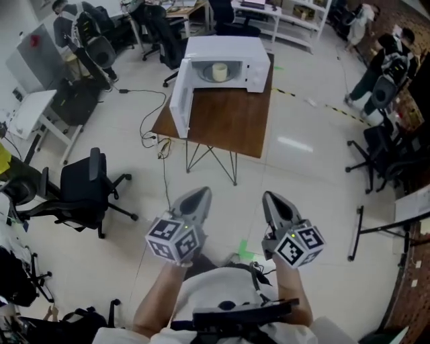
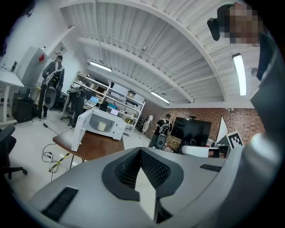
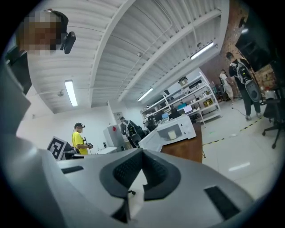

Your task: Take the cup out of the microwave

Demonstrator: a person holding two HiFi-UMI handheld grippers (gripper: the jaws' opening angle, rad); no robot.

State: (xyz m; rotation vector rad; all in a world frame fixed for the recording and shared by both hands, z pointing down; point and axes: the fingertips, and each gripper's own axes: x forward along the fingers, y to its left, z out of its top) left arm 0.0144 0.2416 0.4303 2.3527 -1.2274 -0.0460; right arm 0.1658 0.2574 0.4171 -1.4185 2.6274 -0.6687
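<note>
A white microwave stands at the far end of a brown wooden table, well ahead of me. Its door hangs open to the left. Inside sits a pale cup, upright. The left gripper view shows the microwave and cup small and distant, as does the right gripper view, with the microwave and cup. My left gripper and right gripper are held close to my body over the floor, both shut and empty, pointing toward the table.
A black office chair stands on the floor to the left, and more chairs are at the right. A cable trails beside the table. People stand at the room's edges. Shelves line the far wall.
</note>
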